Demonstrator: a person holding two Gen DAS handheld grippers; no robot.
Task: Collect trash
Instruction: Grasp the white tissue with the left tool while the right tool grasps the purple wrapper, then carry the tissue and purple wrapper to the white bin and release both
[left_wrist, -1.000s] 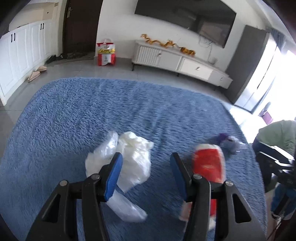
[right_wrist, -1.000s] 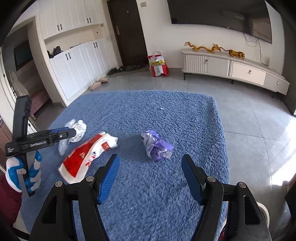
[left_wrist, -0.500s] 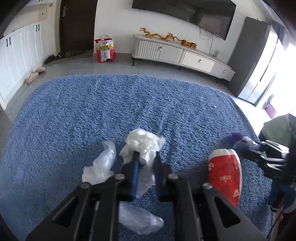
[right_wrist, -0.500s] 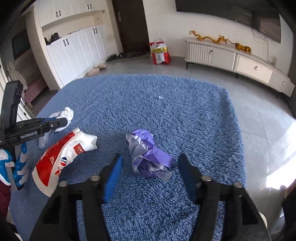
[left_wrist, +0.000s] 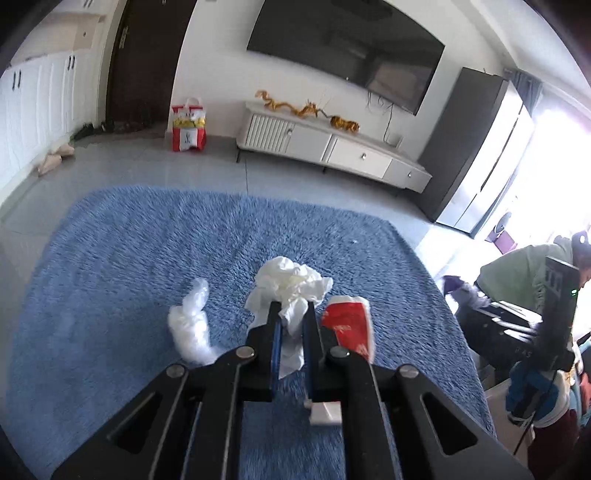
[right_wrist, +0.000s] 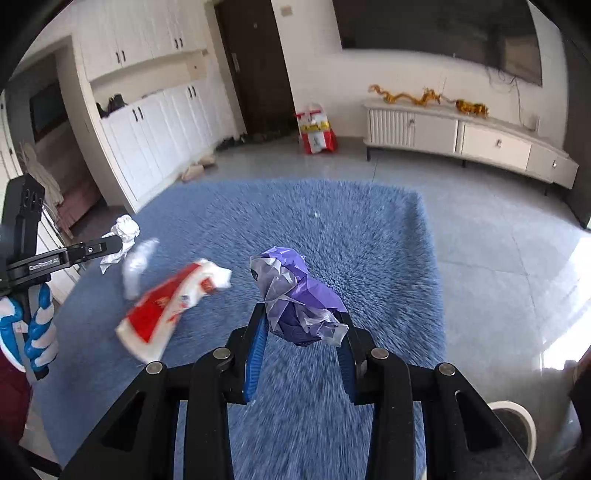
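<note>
Blue shaggy rug (left_wrist: 122, 236) is carrying all the litter, and each tool is already gripping a piece. The left tool (left_wrist: 291, 314) is pinching the crumpled white paper wad (left_wrist: 290, 282) with its blue pads nearly together, the wad bulging out ahead of the tips. The right tool (right_wrist: 301, 325) is clamping the crumpled purple and clear plastic bag (right_wrist: 295, 295) at a wider gap, the bag sitting between and above the tips.

What the next pick turns on is the flattened red and white snack packet (right_wrist: 166, 306) lying on the rug between the two tools. From the left tool it is lying just to the right, nearly touching the right finger, with its long axis running away from the camera; from the right tool it is lying well off to the left, slanted. So the left tool is looking nearer, though both are full. A crumpled clear plastic wrapper (left_wrist: 190, 325) is resting just left of the left tool.

Compared with a second ago, both tools are now closed on their pieces instead of gaping open above them, and both pieces are sitting higher against the rug, apparently lifting.
</note>
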